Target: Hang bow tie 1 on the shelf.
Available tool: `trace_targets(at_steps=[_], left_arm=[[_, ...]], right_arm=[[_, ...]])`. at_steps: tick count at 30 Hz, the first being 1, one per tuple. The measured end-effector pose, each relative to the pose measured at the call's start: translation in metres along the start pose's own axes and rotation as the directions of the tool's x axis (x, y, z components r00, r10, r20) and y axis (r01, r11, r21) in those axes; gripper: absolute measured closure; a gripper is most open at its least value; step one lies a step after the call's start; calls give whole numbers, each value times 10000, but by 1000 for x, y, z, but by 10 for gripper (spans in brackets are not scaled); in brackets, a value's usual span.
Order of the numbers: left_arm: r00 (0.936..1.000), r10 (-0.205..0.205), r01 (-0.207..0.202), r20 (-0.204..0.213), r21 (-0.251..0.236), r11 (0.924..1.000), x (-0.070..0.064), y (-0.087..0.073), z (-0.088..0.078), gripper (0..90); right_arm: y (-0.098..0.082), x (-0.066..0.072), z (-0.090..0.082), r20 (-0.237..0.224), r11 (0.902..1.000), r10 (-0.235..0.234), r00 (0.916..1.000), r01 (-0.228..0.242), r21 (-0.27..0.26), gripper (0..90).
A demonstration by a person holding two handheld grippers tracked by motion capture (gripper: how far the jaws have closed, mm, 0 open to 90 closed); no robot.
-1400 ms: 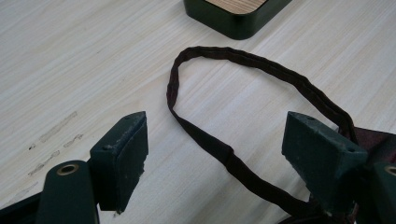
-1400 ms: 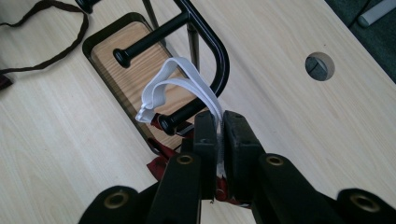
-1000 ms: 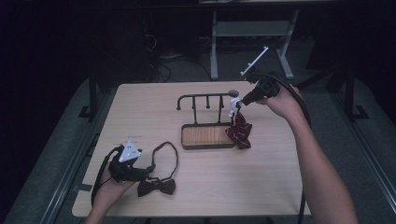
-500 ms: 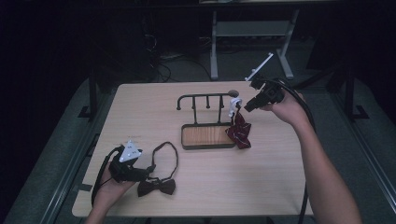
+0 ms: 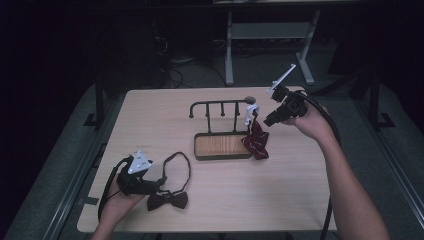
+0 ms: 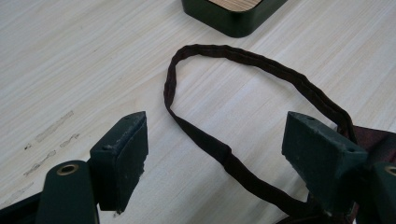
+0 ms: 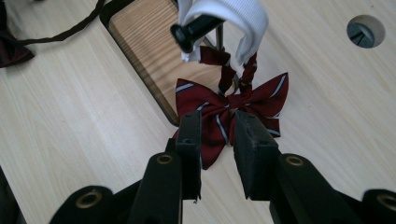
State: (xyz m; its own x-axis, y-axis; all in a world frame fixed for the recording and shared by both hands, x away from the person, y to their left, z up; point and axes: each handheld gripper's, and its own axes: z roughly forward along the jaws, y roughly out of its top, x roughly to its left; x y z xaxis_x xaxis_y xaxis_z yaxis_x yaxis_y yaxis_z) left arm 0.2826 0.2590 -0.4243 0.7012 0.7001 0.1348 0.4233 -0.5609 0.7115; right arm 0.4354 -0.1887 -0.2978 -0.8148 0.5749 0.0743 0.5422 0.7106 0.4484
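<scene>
We look down on a pale wooden table [image 5: 150, 110] holding a small dark rack [image 5: 222, 106] with pegs on a wood-inlaid base. A red striped bow tie [image 5: 256, 142] hangs by its white neck band from the rack's right end peg, likely stored there so it drapes freely; its lower edge rests by the base's right corner. The right gripper [image 5: 270, 120] is raised beside that peg, wrist cocked, forearm reaching diagonally up the table's right side. In its own view its 2 jaws stand narrowly parted just short of the tie, gripping nothing. Near the front-left edge, a dark bow tie [image 5: 167, 200] lies flat, its strap looped toward the rack. The left gripper [image 5: 161, 181] rests low on the table, jaws spread wide astride the strap, empty.
</scene>
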Motion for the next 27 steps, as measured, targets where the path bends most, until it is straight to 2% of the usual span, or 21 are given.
trace_targets(at_steps=[15,27], left_arm=[[10000,36,-36,40,25,10000,-1,0,1,229],[10000,41,-41,62,11,10000,-1,0,1,229]], right_arm=[[-15,6,15,-400,9998,-109,9991,115,151,664],[-30,7,27,-621,9995,119,9980,-100,301,611]])
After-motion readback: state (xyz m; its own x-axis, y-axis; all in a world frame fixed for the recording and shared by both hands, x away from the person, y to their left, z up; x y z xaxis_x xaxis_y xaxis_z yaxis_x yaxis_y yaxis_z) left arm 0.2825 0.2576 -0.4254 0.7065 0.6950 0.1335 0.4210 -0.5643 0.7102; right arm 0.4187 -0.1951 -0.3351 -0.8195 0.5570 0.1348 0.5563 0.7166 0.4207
